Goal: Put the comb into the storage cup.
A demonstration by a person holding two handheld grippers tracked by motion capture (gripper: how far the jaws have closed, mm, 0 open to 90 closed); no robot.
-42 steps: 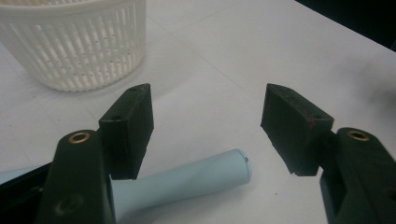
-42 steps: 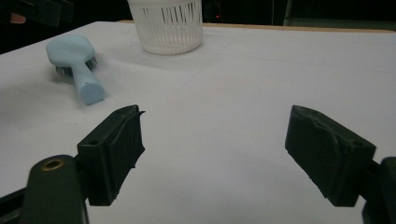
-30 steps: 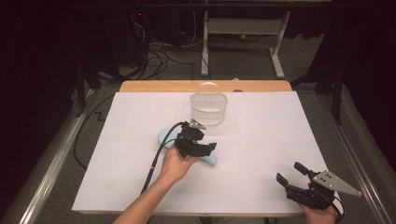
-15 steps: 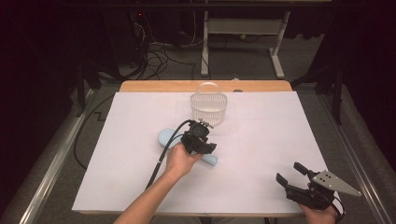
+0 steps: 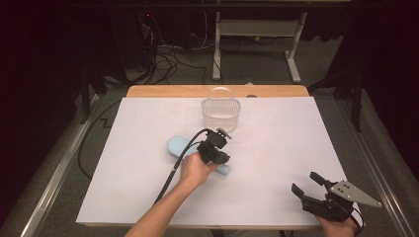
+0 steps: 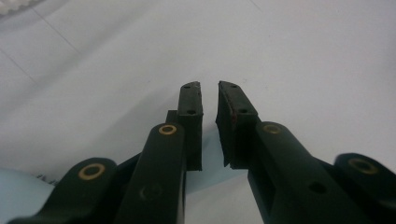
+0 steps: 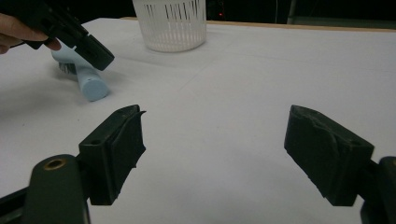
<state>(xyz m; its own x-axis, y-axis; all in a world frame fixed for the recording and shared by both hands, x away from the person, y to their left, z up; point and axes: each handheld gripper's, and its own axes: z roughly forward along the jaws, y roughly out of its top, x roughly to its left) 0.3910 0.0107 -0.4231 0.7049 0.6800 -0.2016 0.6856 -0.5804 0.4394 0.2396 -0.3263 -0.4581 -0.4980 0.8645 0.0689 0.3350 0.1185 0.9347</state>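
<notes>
A light-blue brush (image 5: 175,146) lies flat on the white table cover, with its handle end (image 7: 91,85) pointing to the near right. My left gripper (image 5: 224,159) hovers right over the handle, tilted down. Its jaws stand nearly together with only a thin gap and nothing between them (image 6: 210,91), and a bit of the blue brush (image 6: 14,189) shows beneath it. My right gripper (image 5: 306,181) rests near the table's front right corner, open wide and empty (image 7: 215,126). From there the left gripper (image 7: 100,58) shows just above the brush.
A white slotted plastic basket (image 5: 221,113) stands at the back middle of the table, just beyond the brush, and shows again as the basket (image 7: 170,23) in the right gripper view. The left gripper's black cable (image 5: 173,168) trails along the forearm. Bare white cover (image 5: 296,133) lies between the two grippers.
My left gripper has edged slightly to the right above the brush handle. The right gripper has stayed where it was.
</notes>
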